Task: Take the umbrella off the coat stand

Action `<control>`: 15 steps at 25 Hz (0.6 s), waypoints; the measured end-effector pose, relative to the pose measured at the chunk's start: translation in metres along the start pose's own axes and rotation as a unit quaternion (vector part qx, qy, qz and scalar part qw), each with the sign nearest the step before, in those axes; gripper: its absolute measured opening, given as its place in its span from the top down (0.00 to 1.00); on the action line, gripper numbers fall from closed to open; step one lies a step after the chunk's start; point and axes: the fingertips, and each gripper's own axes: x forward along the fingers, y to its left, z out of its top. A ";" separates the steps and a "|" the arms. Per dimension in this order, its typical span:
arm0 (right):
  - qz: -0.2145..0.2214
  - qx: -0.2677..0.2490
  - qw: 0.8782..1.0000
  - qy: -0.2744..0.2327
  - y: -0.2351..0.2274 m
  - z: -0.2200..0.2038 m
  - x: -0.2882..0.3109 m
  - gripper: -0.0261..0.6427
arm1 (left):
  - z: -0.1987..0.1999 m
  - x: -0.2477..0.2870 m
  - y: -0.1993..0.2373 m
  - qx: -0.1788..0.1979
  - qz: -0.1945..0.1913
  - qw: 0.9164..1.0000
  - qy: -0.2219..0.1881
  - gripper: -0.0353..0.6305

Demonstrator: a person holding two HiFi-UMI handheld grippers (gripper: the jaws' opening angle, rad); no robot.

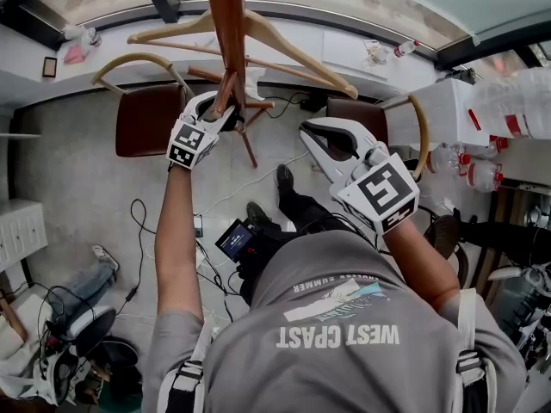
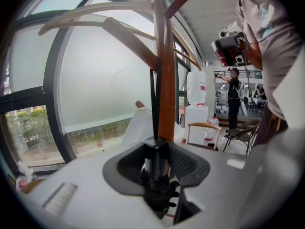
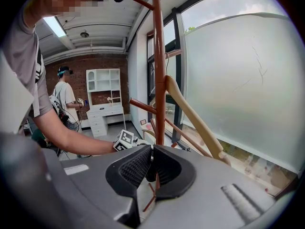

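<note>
The left gripper (image 2: 156,149) (image 1: 219,110) is raised against the brown wooden pole of the coat stand (image 2: 167,104) (image 1: 228,24), its jaws closed partway around the black folded umbrella (image 2: 155,168), pads pressing its dark cylindrical end. The umbrella hangs upright just beside the pole, a thin black part running up along it. The right gripper (image 3: 149,149) (image 1: 306,133) hovers near the stand, apart from it, with jaw tips together and nothing held. A pale wooden hanger (image 1: 293,50) hangs on the stand above.
</note>
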 end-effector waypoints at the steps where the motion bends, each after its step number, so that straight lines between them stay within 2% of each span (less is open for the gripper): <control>1: 0.001 0.000 1.000 0.000 0.000 0.000 0.000 0.94 | 0.000 -0.001 -0.001 0.001 0.009 1.000 0.002 0.73; 5: 0.005 -0.001 1.000 -0.003 0.003 0.001 0.001 0.94 | 0.002 -0.012 0.001 -0.009 0.049 0.999 0.004 0.73; 15: 0.014 -0.005 1.000 -0.011 0.011 0.003 -0.002 0.94 | 0.051 -0.058 0.015 -0.036 0.125 0.991 -0.040 0.73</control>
